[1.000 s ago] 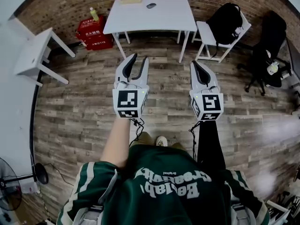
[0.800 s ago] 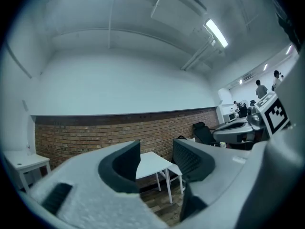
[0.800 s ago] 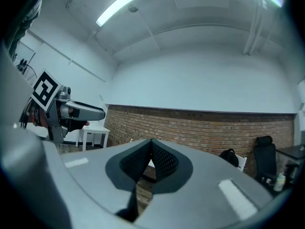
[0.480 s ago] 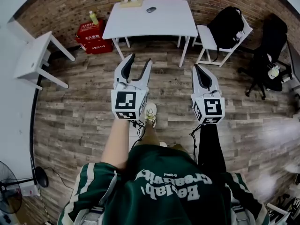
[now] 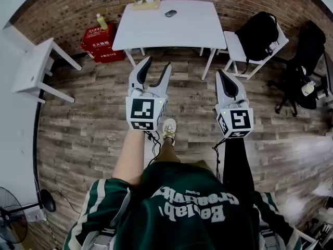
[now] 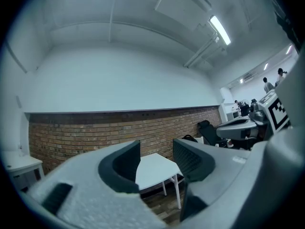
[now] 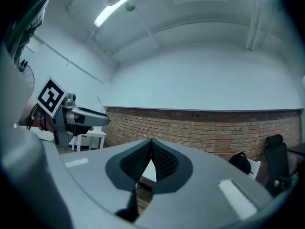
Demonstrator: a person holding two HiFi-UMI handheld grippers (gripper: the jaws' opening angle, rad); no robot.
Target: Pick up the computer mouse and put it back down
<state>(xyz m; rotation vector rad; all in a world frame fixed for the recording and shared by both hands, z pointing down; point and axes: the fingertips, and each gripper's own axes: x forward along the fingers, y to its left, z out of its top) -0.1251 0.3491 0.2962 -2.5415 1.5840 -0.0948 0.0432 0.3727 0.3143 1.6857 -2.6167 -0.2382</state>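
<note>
Head view: above the person [image 5: 171, 207], looking forward and steeply down at the floor [image 5: 78, 119]; table [image 5: 182, 27] far ahead.
Left gripper view: on the left gripper [image 6: 157, 160], level along its jaws, toward the brick wall [image 6: 86, 132].
Right gripper view: on the right gripper [image 7: 151, 159], level, same heading.
Shared: brick wall in all 3; table in head and left gripper views.

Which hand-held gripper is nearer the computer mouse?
Left. The left hand-held gripper, jaws just opened and empty, faces the computer mouse; the right hand-held gripper sits farther right.
</note>
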